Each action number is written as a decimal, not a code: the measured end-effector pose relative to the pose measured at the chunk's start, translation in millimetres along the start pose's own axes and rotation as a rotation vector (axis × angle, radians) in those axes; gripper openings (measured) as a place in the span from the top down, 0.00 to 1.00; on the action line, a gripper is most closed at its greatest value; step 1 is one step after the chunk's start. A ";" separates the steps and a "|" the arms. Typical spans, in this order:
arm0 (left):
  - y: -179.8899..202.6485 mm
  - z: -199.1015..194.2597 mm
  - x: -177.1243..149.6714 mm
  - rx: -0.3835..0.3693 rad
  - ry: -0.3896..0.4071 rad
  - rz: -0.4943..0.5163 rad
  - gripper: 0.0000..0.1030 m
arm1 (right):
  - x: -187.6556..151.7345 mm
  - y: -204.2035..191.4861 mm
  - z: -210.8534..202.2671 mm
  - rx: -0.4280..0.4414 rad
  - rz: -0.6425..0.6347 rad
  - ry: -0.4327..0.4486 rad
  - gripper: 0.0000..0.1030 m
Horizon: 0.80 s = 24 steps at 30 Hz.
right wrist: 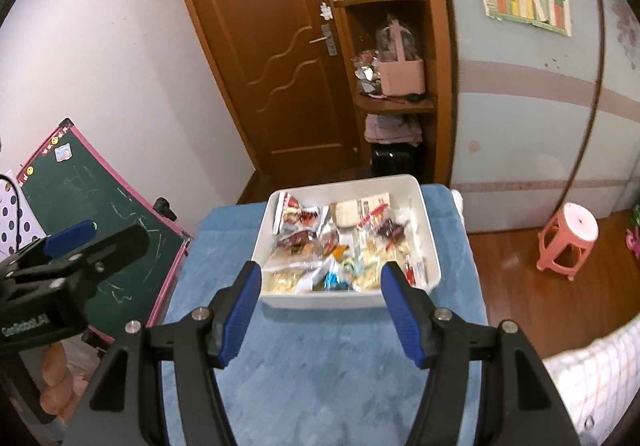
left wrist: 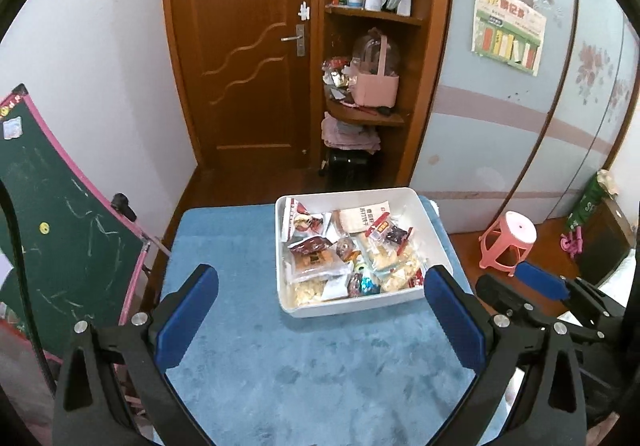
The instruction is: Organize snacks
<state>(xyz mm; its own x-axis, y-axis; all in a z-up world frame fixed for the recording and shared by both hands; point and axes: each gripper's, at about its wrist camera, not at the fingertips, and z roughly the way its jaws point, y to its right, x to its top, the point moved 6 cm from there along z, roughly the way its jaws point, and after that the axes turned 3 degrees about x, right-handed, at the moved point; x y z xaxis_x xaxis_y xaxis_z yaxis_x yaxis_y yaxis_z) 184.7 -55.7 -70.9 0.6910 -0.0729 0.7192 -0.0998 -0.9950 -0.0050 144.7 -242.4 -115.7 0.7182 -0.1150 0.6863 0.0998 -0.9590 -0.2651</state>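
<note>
A white rectangular bin [left wrist: 436, 230] [right wrist: 430, 246] full of several packaged snacks [left wrist: 344, 254] [right wrist: 340, 242] sits at the far right part of a table covered with a blue cloth [left wrist: 280, 358] [right wrist: 320, 366]. My left gripper [left wrist: 320, 278] hovers over the cloth in front of the bin, open wide, nothing between its blue pads. My right gripper [right wrist: 320, 278] is also open and empty, its fingertips flanking the bin's near wall in the picture, held above the cloth. Each gripper shows at the edge of the other's view: the right gripper [left wrist: 540, 286], the left gripper [right wrist: 76, 242].
A green chalkboard with a pink frame [left wrist: 64, 230] [right wrist: 100, 214] leans at the table's left. A pink plastic stool [left wrist: 508, 242] [right wrist: 568, 242] stands on the wooden floor to the right. Behind are a wooden door [left wrist: 248, 46] and shelves [left wrist: 372, 14] with a pink basket.
</note>
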 end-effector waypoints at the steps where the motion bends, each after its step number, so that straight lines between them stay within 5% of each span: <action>1: -3.1 -7.3 -3.8 0.004 0.005 0.005 0.01 | -5.9 -2.6 -6.5 -0.006 0.019 -0.002 0.39; 5: -15.6 -33.3 -25.9 0.009 0.003 0.034 0.01 | -28.7 -14.3 -23.0 -0.014 0.082 -0.025 0.29; 13: -34.6 -53.7 -75.1 -0.018 -0.068 0.010 0.01 | -68.7 -44.7 -50.1 -0.055 0.125 -0.023 0.29; 24: -56.1 -62.0 -81.3 0.018 -0.042 -0.023 0.01 | -80.7 -66.9 -57.2 -0.141 0.057 -0.022 0.29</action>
<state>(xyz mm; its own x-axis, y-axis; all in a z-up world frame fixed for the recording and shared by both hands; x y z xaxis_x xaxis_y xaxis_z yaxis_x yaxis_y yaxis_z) 89.8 10.2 -86.0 0.7222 -0.0520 0.6898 -0.0710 -0.9975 -0.0009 40.7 -183.8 -114.6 0.7348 -0.1663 0.6575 -0.0385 -0.9782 -0.2043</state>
